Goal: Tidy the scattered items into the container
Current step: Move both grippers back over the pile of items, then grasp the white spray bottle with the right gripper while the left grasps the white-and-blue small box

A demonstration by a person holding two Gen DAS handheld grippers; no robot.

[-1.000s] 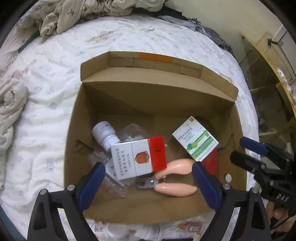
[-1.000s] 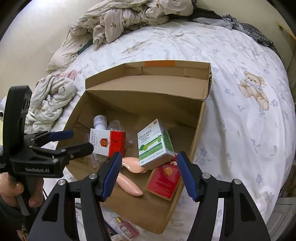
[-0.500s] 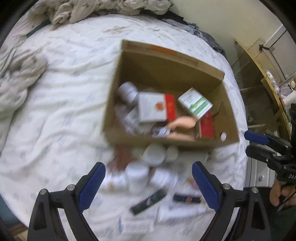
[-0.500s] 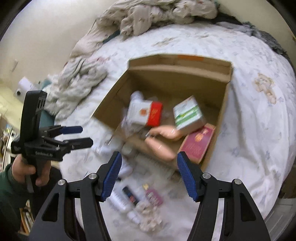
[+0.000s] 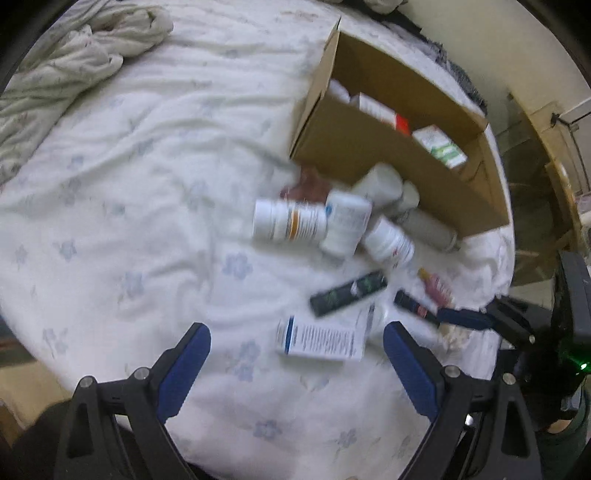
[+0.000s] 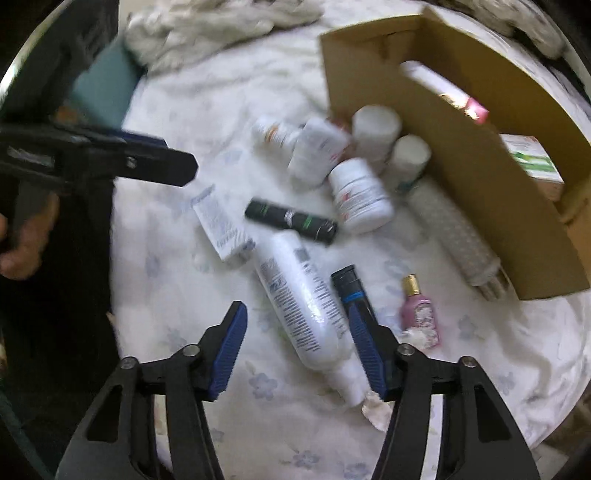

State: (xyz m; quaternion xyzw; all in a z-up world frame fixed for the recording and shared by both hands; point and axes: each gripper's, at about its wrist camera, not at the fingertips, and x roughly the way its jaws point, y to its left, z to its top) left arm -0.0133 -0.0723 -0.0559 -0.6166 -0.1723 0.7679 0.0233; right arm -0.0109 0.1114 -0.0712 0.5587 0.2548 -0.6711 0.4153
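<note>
A brown cardboard box (image 5: 373, 147) (image 6: 480, 158) lies on the bed with several packets inside. Scattered before it are white pill bottles (image 5: 288, 221) (image 6: 358, 192), a black tube (image 5: 349, 293) (image 6: 291, 219), a white carton (image 5: 321, 338) (image 6: 221, 225), a long white bottle (image 6: 299, 299), a small pink perfume bottle (image 6: 419, 310) and a grey roll (image 6: 458, 236). My left gripper (image 5: 297, 349) hangs open just short of the white carton. My right gripper (image 6: 297, 326) is open with the long white bottle lying between its fingers, not clamped.
The white flowered bedsheet (image 5: 129, 184) spreads wide to the left. Crumpled bedding (image 5: 66, 66) (image 6: 221, 22) lies at the far side. The bed's near edge runs just below both grippers. A wooden shelf (image 5: 546, 155) stands to the right.
Both grippers have pulled back from over the box and dropped toward the scattered items on the sheet. Both stay open and hold nothing.
</note>
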